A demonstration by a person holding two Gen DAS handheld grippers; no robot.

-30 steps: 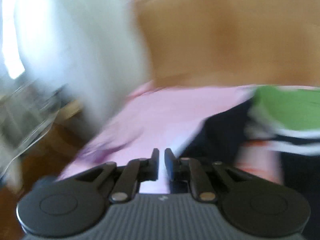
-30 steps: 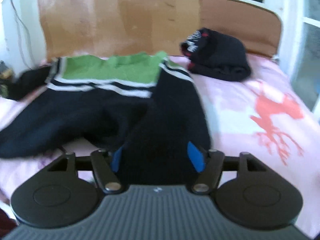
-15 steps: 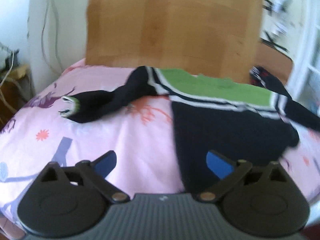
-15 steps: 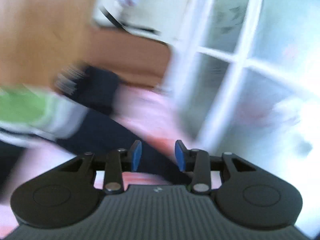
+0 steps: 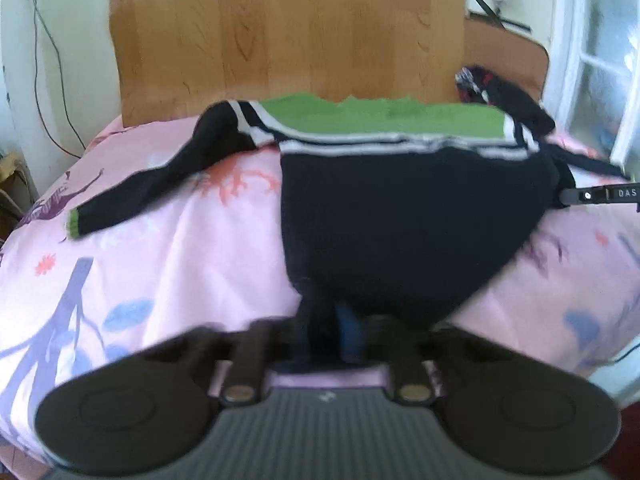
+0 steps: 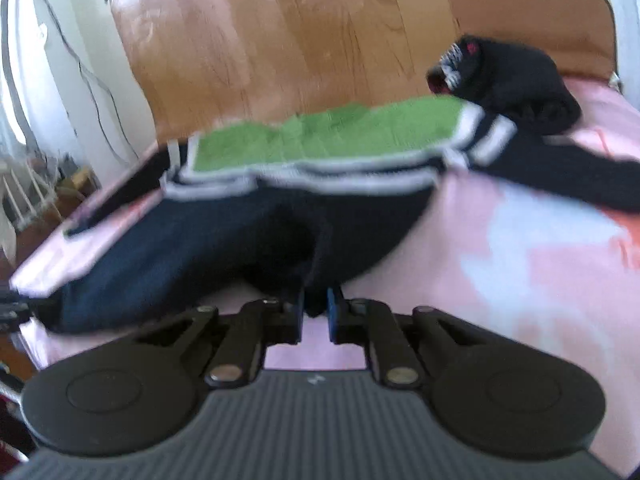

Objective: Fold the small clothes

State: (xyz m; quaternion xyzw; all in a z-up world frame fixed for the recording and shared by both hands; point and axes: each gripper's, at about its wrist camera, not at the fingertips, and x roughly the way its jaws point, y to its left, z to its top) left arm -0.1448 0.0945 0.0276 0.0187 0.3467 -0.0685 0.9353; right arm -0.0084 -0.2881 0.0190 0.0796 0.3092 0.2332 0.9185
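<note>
A small black sweater (image 5: 400,216) with a green top band and white stripes lies spread on the pink bed (image 5: 168,264); it also shows in the right wrist view (image 6: 224,236). Its left sleeve (image 5: 160,176) stretches out to the left. My left gripper (image 5: 328,336) is shut on the sweater's near hem. My right gripper (image 6: 316,304) is shut on the hem at the other bottom corner, and the fabric bunches up between its blue pads. A part of the right gripper (image 5: 600,196) shows at the right edge of the left wrist view.
A folded dark garment (image 6: 508,80) lies at the far right of the bed. A wooden board (image 5: 288,32) stands behind the bed, with a brown headboard (image 6: 528,16) to its right. A window (image 5: 600,48) is at the right, and cables hang on the left wall.
Both grippers were open and swinging around; now both have closed on the sweater's near hem, one at each bottom corner.
</note>
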